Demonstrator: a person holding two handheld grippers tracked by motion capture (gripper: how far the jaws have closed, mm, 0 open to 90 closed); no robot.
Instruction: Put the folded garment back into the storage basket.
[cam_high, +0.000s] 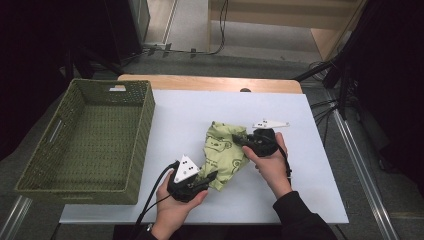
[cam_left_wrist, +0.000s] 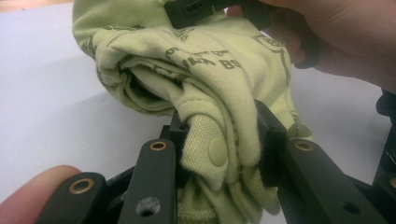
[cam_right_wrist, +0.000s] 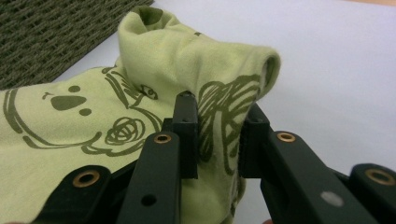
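Left gripper (cam_high: 212, 176) clamped on the near end of the green printed baby garment (cam_high: 223, 150). Right gripper (cam_high: 239, 138) pinches a fold at its far end. Woven green basket (cam_high: 141, 145) sits to the left.

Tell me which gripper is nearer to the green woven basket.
Left. The left gripper grips the green garment close to the basket; the right gripper grips its far side.

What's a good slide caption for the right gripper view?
Right gripper pinches a raised fold of the light green bear-print garment above the white table.
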